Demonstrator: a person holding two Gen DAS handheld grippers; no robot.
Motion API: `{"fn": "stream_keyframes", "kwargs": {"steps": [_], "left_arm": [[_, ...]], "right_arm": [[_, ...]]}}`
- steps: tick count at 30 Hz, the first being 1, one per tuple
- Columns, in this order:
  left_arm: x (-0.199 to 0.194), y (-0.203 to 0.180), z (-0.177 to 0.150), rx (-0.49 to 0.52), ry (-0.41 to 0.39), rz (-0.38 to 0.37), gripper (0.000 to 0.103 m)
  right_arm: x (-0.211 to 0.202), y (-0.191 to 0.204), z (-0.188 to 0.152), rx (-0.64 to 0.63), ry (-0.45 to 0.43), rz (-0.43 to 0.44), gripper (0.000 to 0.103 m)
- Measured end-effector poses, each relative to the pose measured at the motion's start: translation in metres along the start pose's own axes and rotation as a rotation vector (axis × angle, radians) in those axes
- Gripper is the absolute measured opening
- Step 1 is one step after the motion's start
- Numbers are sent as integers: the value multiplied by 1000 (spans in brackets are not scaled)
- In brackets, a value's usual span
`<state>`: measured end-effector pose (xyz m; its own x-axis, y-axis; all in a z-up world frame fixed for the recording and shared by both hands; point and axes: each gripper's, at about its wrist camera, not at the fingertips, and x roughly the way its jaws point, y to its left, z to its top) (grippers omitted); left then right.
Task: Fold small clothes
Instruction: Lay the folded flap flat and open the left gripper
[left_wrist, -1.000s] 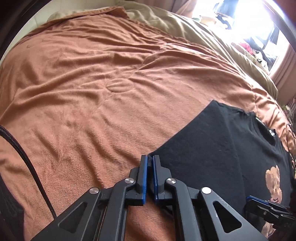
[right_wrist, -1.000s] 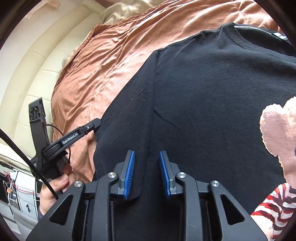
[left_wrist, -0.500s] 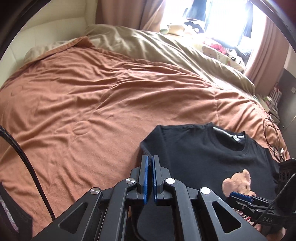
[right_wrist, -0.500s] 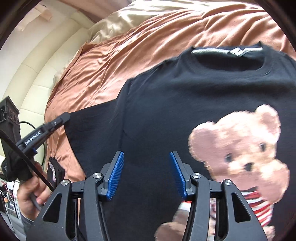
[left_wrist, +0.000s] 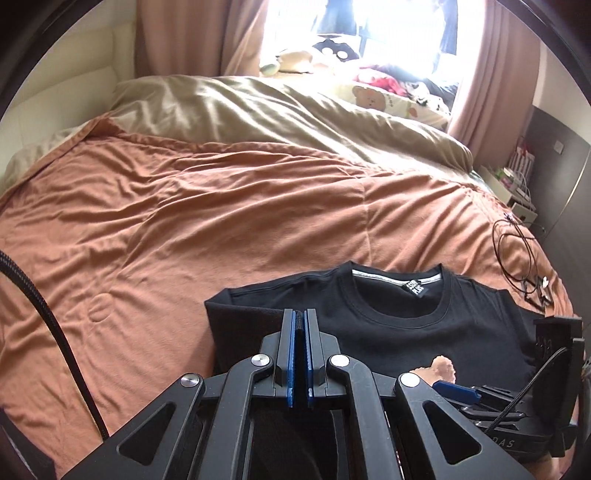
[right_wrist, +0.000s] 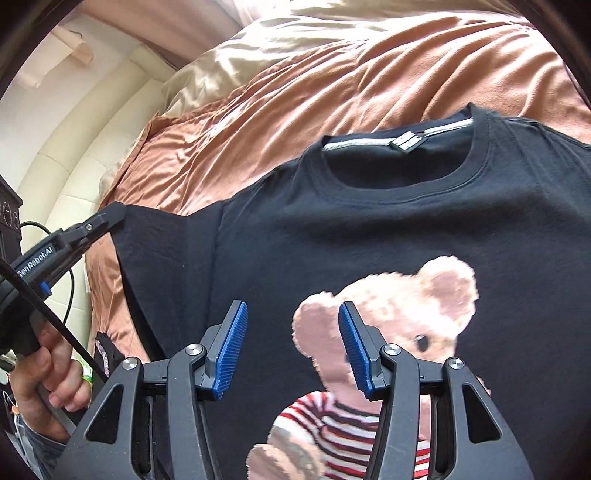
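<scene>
A black T-shirt (left_wrist: 388, 332) with a bear print (right_wrist: 406, 306) lies face up on the bed, collar toward the far side. My left gripper (left_wrist: 299, 314) is shut, and a thin edge of black cloth sits between its blue pads. In the right wrist view, the left gripper (right_wrist: 110, 218) holds the corner of the shirt's sleeve (right_wrist: 166, 251), which is drawn out taut toward it. My right gripper (right_wrist: 291, 314) hovers open over the chest of the shirt (right_wrist: 369, 229) with nothing between its pads. Its blue fingertip (left_wrist: 458, 393) shows at the lower right of the left wrist view.
An orange blanket (left_wrist: 221, 221) covers the bed, with a beige duvet (left_wrist: 277, 110) bunched at the far side. A black cable (left_wrist: 517, 251) coils on the blanket to the right of the shirt. A person's hand (right_wrist: 40, 376) grips the left tool. A padded headboard (right_wrist: 74, 166) stands on the left.
Both grippers rose and drew back, so the whole collar now shows. The left one carried the sleeve corner along. The right jaws widened and shifted from the sleeve seam to over the bear print.
</scene>
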<state>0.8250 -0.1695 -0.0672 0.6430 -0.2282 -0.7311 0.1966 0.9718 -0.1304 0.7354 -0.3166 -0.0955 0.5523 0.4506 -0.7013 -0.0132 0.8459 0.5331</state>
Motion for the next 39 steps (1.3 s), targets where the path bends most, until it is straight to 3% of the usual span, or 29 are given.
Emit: {"fn": "stream_keyframes", "kwargs": {"steps": [6,9,17,22,28,33,39], "left_arm": [[8,-21,4,21,11,-77,6],[5,-24,3,15,10,-101,21],[-3,16,-17,-30,36,-26,24],[4,49,-43,-51,91,13,24],[19,80,-76,-73,162,27,24],[29,96,-99,-84,203,21,23],[35,110,-120,-109,245,40,23]], "right_arm": [[-13,-12,4,22,-5,-15,49],[-18,-13,0,25,-11,-13,49],[-2,-1,-3,33,21,20,49],[23,12,-2,26,51,43,49],[39,29,-6,-20,21,-48,47],[51,44,-13,-64,34,-29,47],[60,70,-24,-149,43,-70,26]]}}
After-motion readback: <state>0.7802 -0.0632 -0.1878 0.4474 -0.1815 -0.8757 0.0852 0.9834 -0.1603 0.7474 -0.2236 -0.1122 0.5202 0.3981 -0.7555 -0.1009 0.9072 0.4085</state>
